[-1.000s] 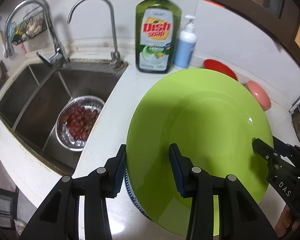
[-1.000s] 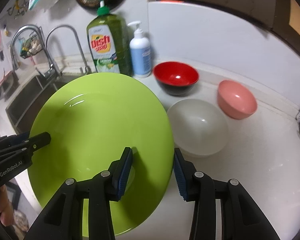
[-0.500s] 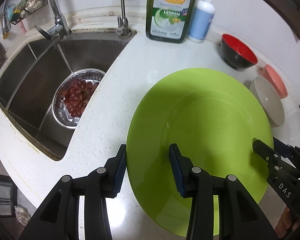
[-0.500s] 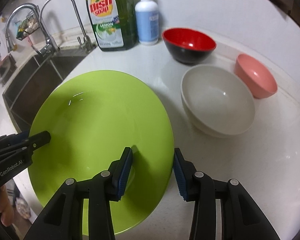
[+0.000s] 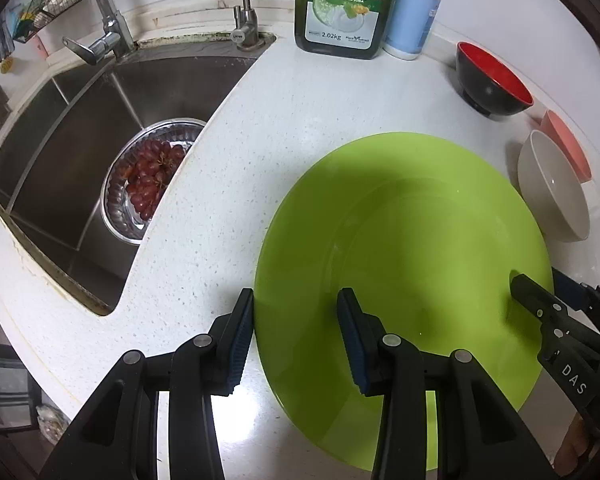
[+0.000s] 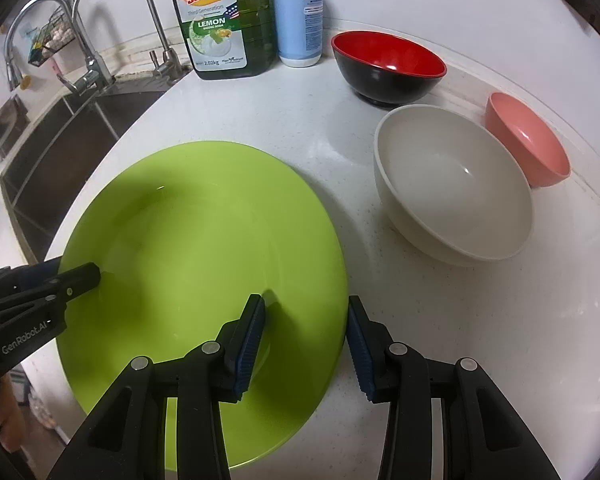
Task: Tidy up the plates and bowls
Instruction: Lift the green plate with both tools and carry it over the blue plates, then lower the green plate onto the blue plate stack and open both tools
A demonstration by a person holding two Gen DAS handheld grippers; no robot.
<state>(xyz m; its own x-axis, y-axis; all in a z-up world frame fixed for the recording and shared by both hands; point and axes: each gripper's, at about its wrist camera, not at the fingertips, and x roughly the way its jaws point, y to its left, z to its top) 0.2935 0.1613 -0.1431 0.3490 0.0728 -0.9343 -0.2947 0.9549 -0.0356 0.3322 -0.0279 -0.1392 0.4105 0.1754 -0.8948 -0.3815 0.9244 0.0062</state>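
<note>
A: Where are we with the green plate [image 6: 204, 248]?

B: We hold it from two sides. The left gripper [image 5: 296, 340] has its fingers apart, one on each side of the near-left rim, and the right gripper [image 6: 306, 340] stands the same way on the near-right rim. Whether the plate already rests on the counter [image 5: 220, 184] or hangs just above it, we cannot tell; it looks very low.

A: So which step is it?

B: We judge it is the setting down of the plate. Next we should let it lie flat, then draw both grippers back and outward, without dragging the rim.

A: And the room around?

B: On the left the sink [image 5: 80, 152] cuts into the counter, with a metal bowl of grapes [image 5: 148, 180] inside, so we should not push the plate that way. On the right the white bowl [image 6: 456, 188] is near the plate, the pink bowl [image 6: 528, 140] touches or nearly touches it, and the red bowl [image 6: 388, 68] stands behind. Toward the soap bottle [image 6: 224, 16] the counter is free.
</note>
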